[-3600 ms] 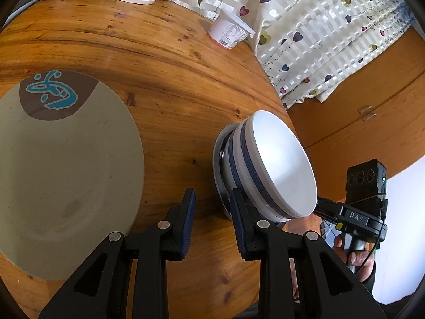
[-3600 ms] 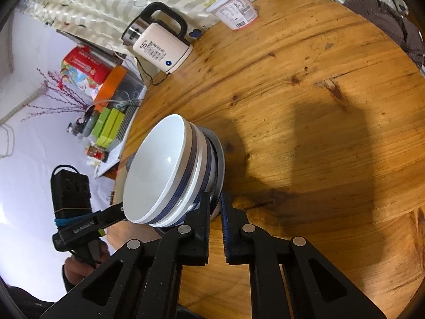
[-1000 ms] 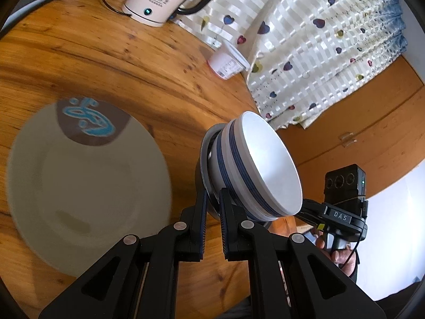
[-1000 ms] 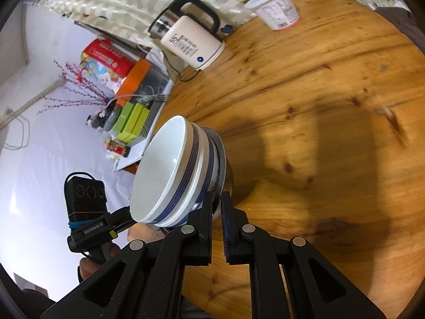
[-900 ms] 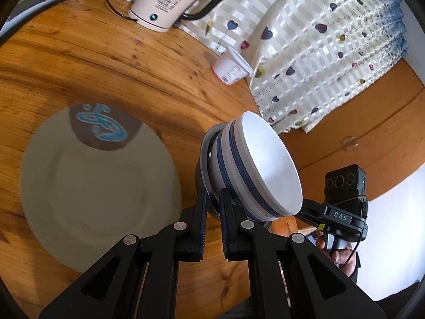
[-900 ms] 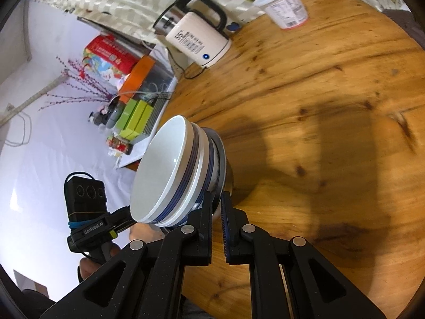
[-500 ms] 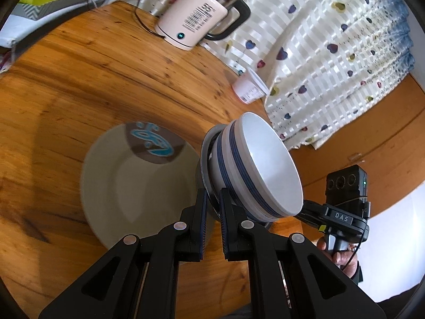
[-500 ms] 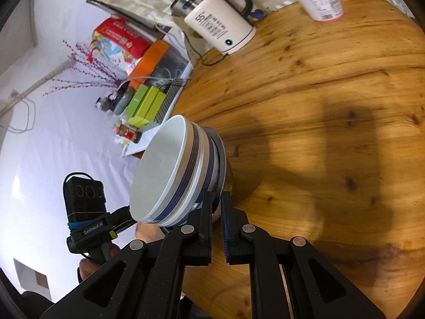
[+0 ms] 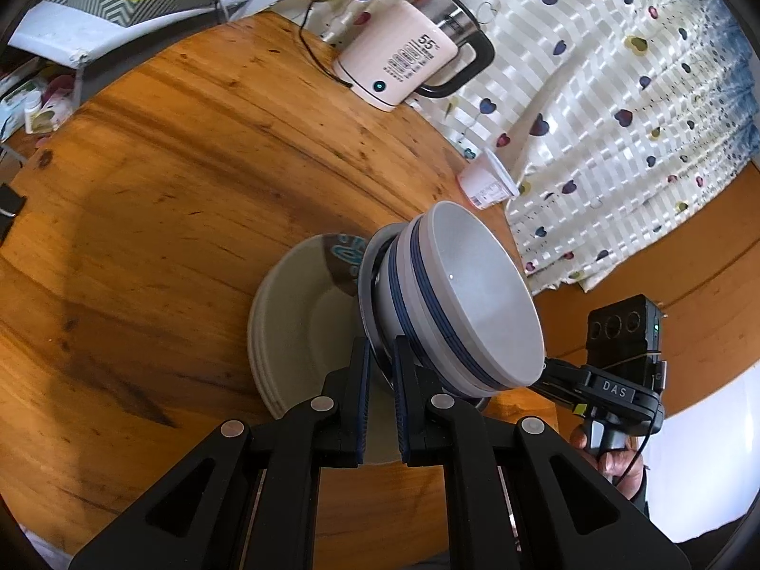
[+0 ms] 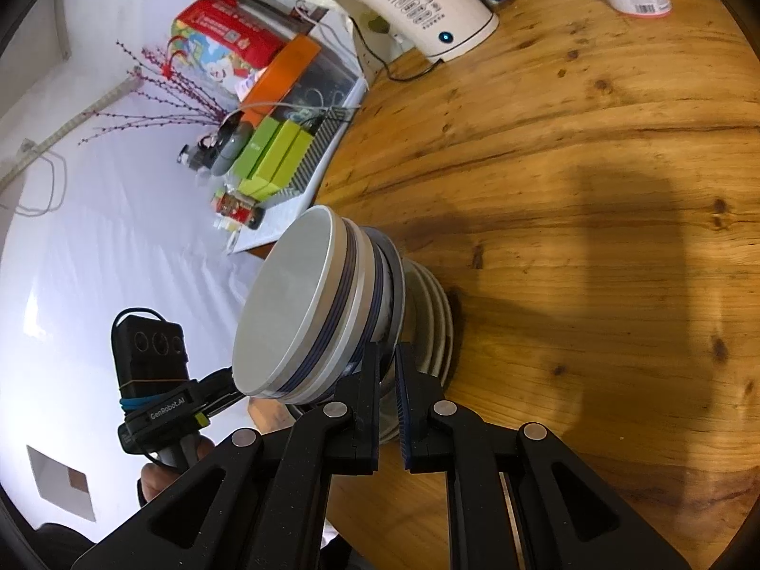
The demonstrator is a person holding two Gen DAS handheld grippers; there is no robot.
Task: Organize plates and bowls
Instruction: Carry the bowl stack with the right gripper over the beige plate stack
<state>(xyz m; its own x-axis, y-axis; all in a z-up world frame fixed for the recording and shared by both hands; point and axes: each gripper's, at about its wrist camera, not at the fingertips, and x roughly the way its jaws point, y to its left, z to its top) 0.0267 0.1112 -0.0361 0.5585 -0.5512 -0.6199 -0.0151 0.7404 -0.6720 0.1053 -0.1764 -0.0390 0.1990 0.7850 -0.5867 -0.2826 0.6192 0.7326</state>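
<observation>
Both grippers, left gripper (image 9: pixel 380 370) and right gripper (image 10: pixel 387 377), pinch opposite rims of the metal dish carrying the stacked bowls (image 9: pixel 456 304). The plate stack (image 9: pixel 294 332), formerly far left of the left fingers, now lies directly beneath them on the bench (image 9: pixel 166 190). Lowering onto it appears next.

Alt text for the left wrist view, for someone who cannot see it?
The left gripper is shut on the rim of a metal plate carrying stacked white bowls with blue bands, held above beige plates on a round wooden table. A kettle and yogurt cup stand behind.
</observation>
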